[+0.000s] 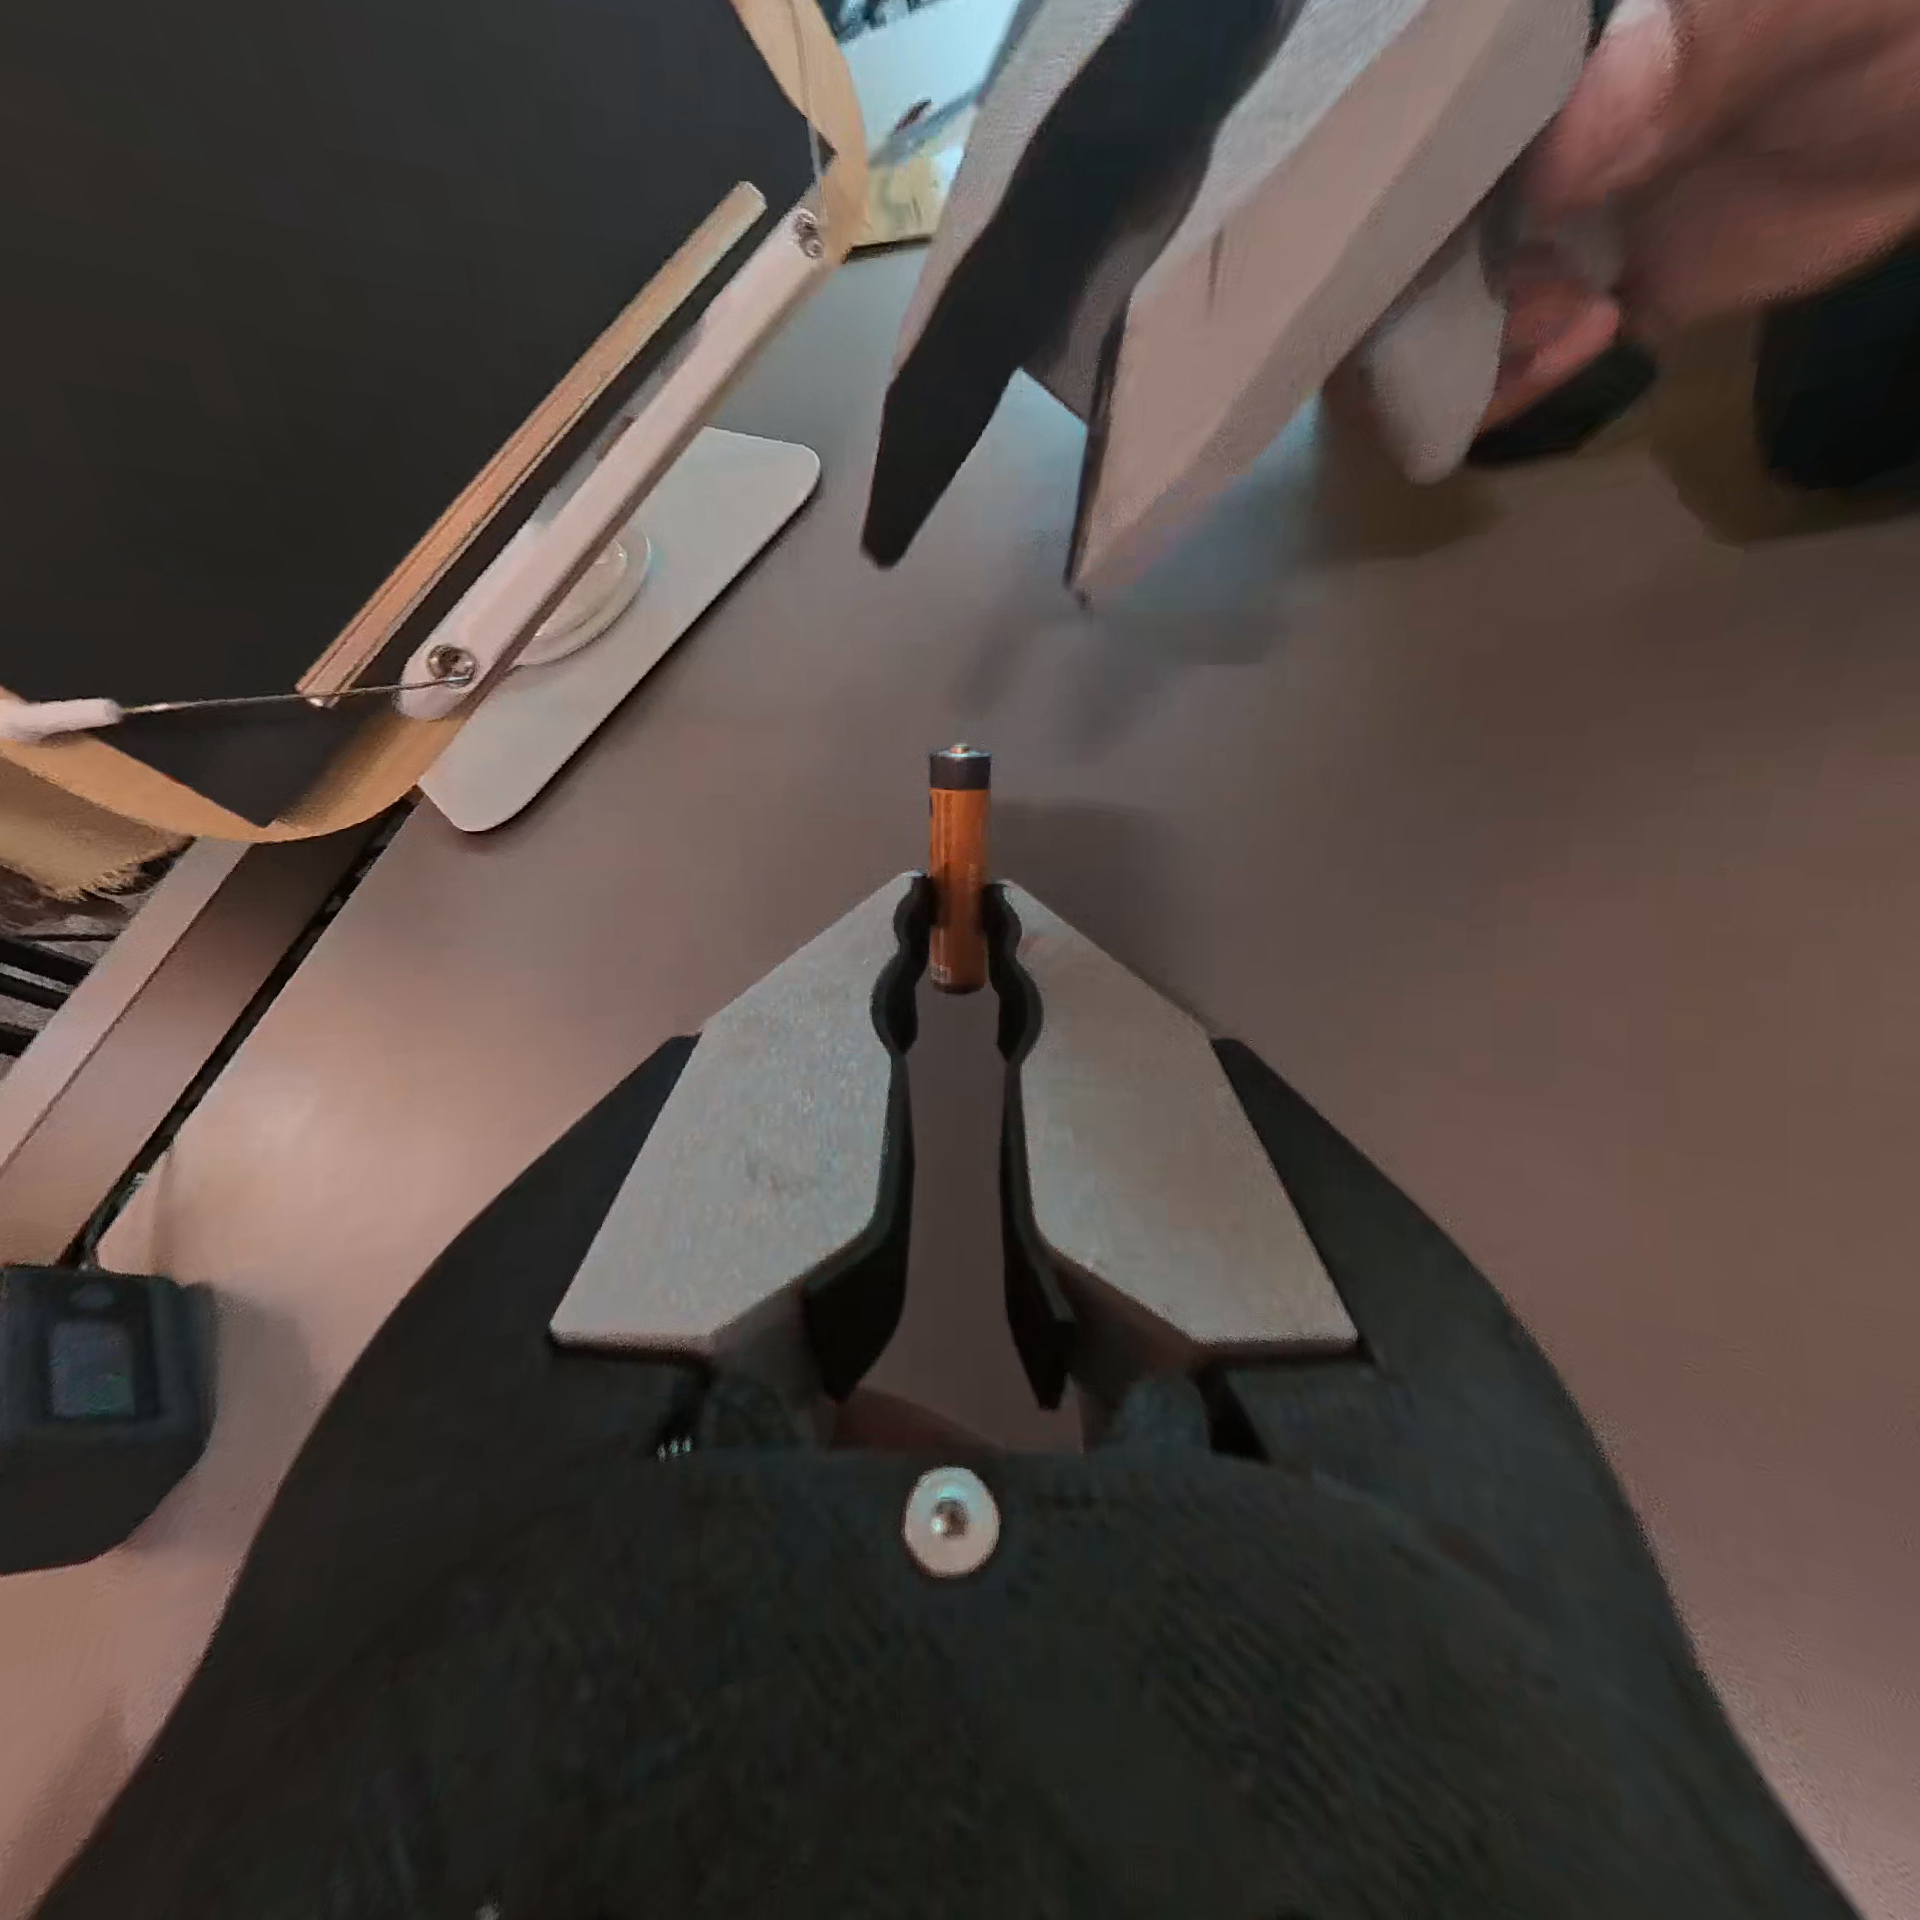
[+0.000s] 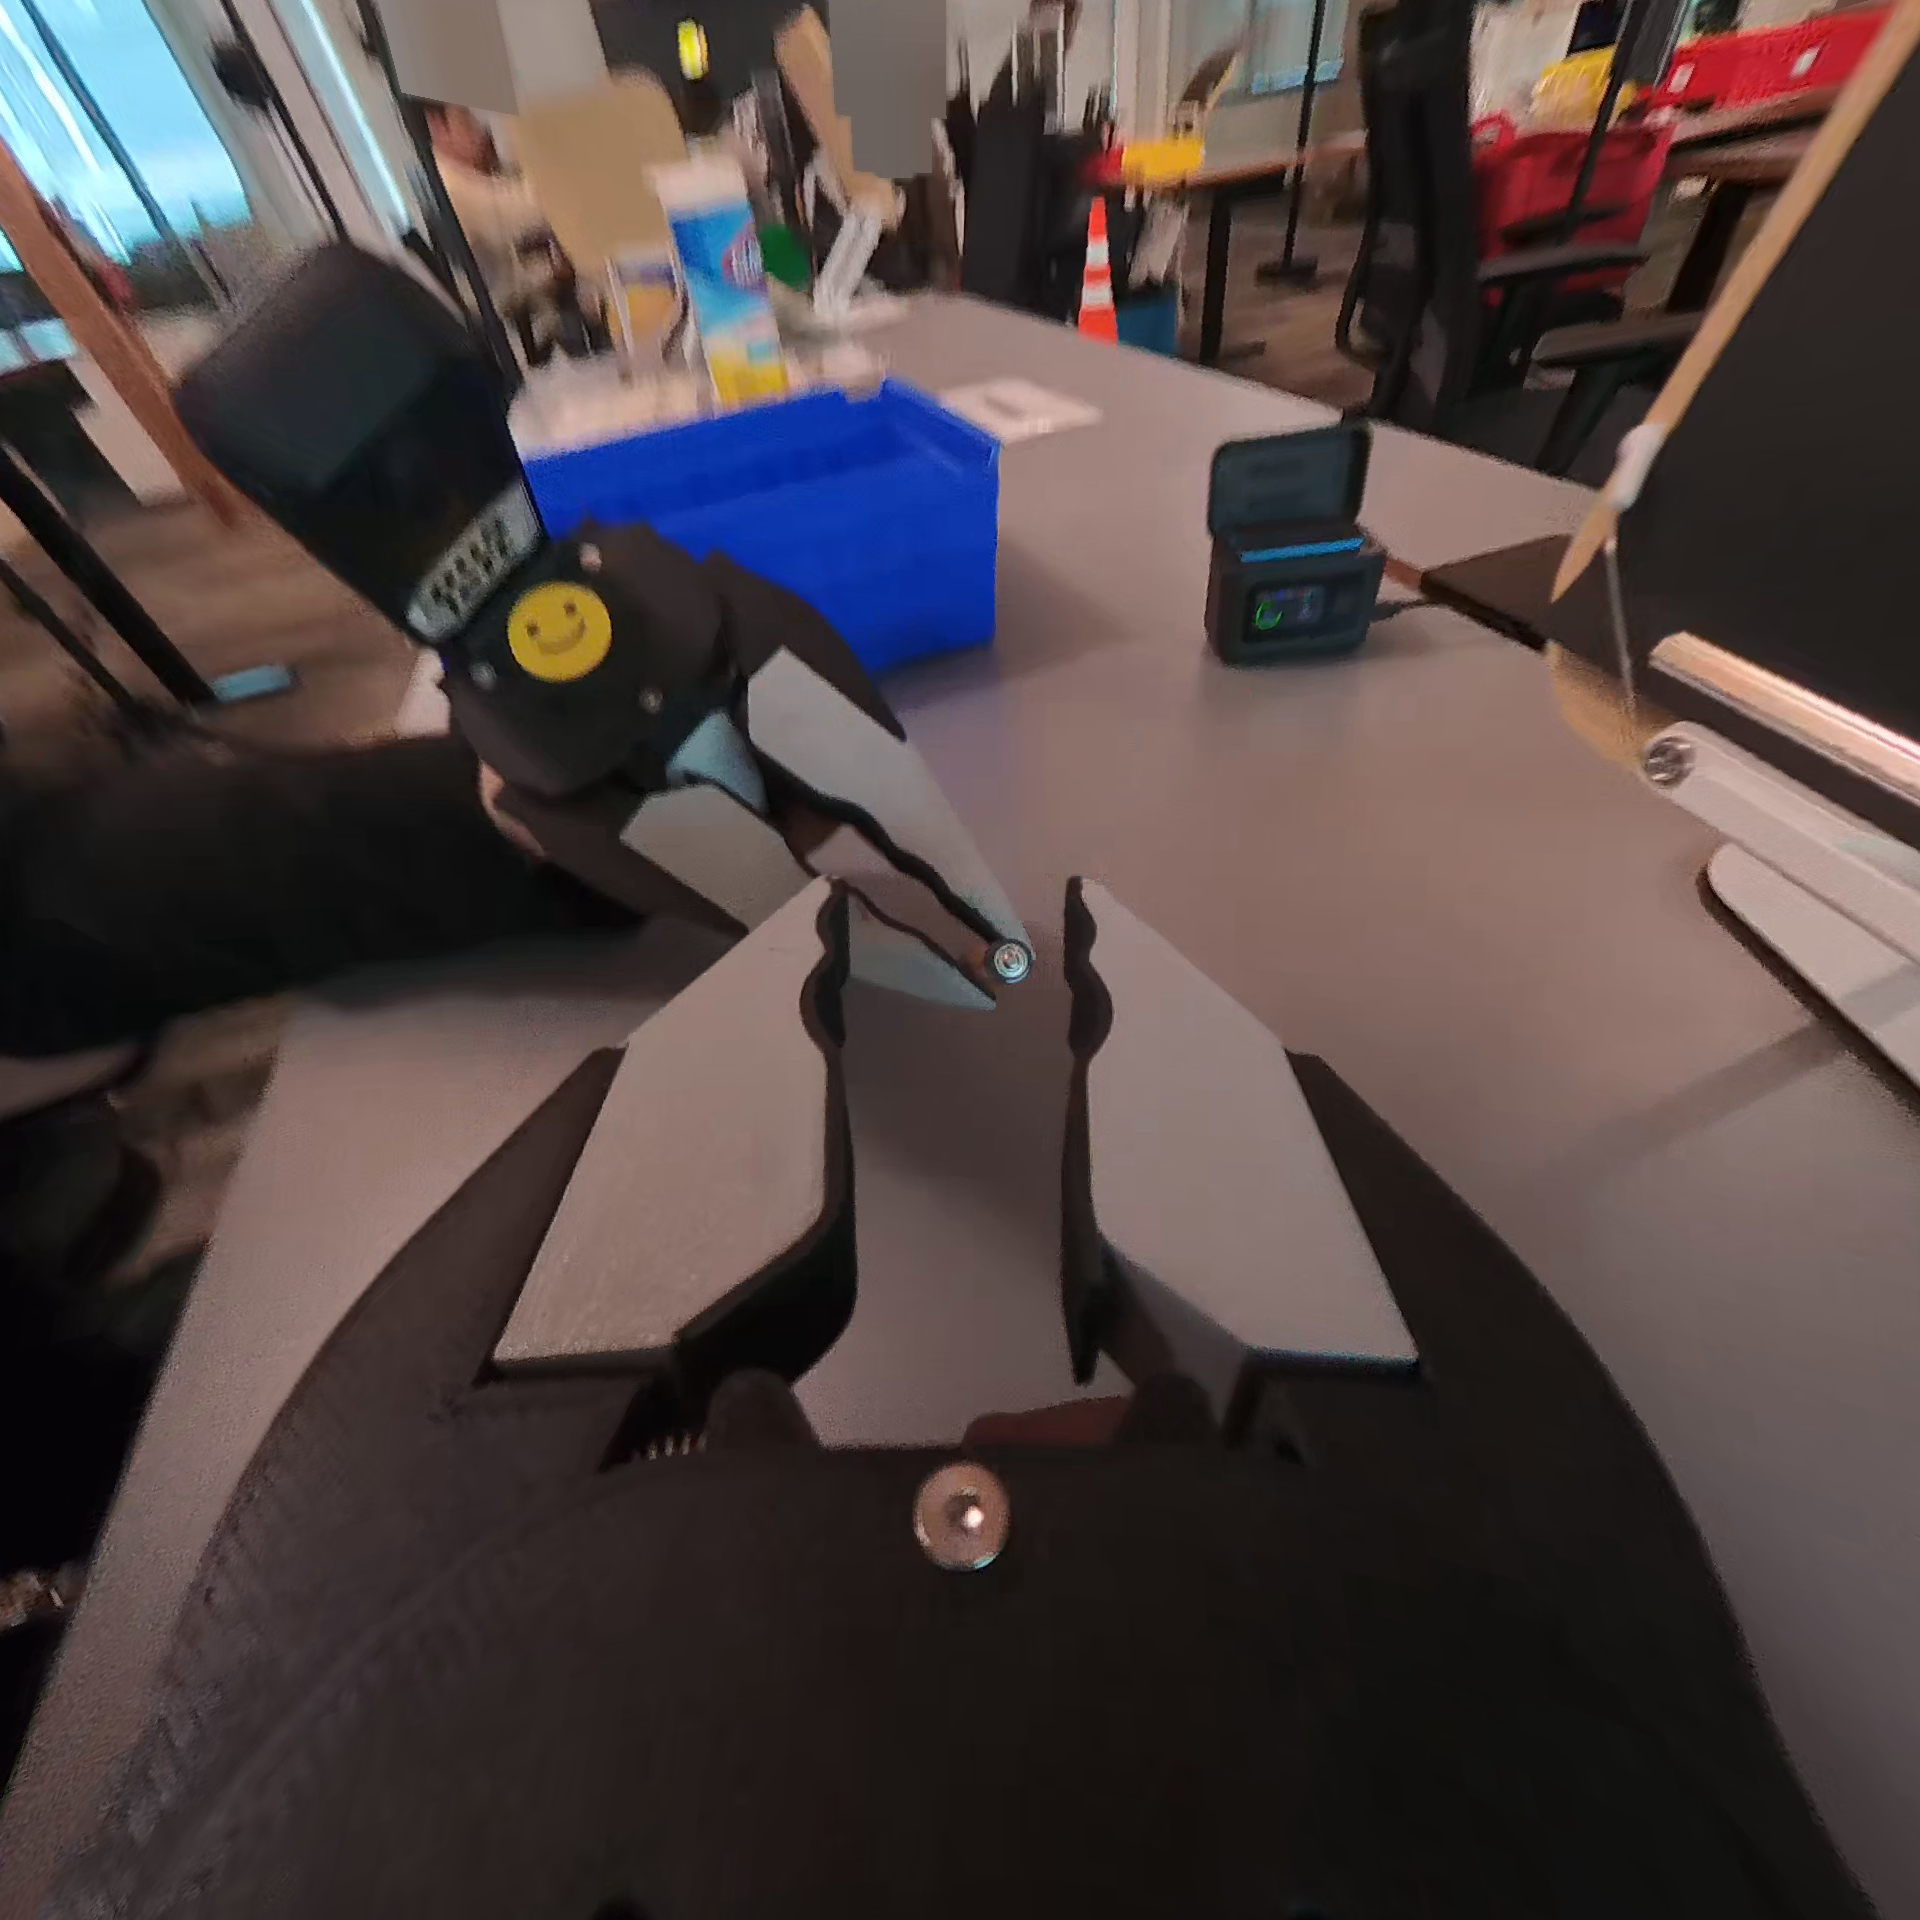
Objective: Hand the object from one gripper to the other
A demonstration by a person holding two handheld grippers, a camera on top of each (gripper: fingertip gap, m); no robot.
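Observation:
My left gripper (image 1: 958, 902) is shut on an orange and black battery (image 1: 958, 842), which stands upright between the fingertips above the grey table (image 1: 1455, 935). My right gripper (image 2: 951, 899) is open and empty. In the left wrist view the right gripper (image 1: 977, 566) hangs above and beyond the battery, apart from it, held by a hand (image 1: 1704, 177). In the right wrist view the left gripper (image 2: 992, 971) comes in from the left and the battery's metal end (image 2: 1008, 961) faces me, just beyond my open fingertips.
A monitor with a silver stand (image 1: 623, 623) stands at the left of the left wrist view and at the right in the right wrist view (image 2: 1808, 914). A blue bin (image 2: 810, 499) and a small black charging case (image 2: 1288, 561) sit farther back on the table. About 6 cm separates my left fingertips from my right. From either gripper's tips it is about 30 cm to the small black charging case (image 2: 1288, 561).

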